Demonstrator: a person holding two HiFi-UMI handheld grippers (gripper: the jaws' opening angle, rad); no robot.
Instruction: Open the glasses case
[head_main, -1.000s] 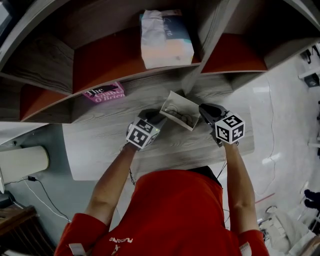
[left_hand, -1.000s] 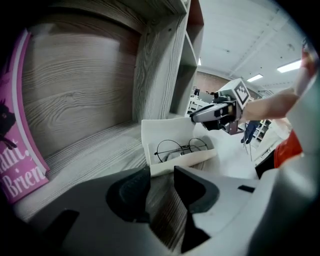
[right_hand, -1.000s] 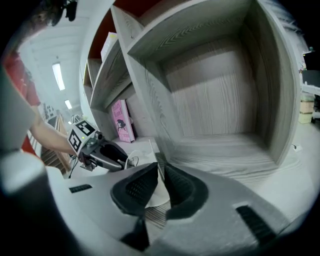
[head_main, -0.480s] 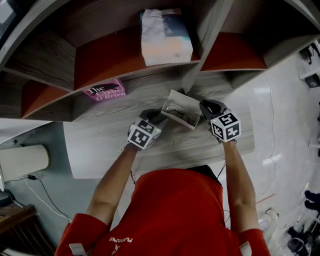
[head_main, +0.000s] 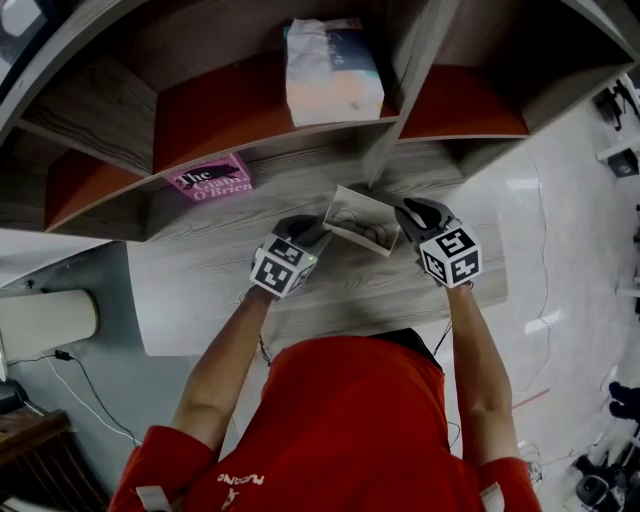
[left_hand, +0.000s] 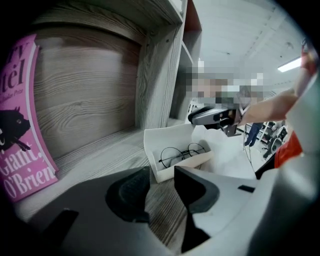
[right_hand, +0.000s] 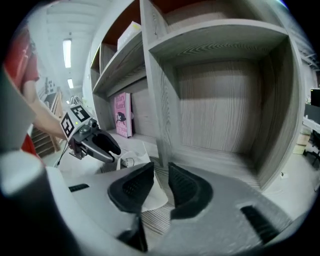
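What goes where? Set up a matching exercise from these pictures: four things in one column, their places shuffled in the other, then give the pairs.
Things:
1. glasses
2. pink book
3. white pack
4. glasses case

Places:
A. on the upper shelf
B. lying open on the wooden desktop
C. inside the open case
D. standing in the left cubby at desk level

Pairs: 1-C, 2-D, 3-A, 4-B

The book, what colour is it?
The book is pink, clearest in the left gripper view.
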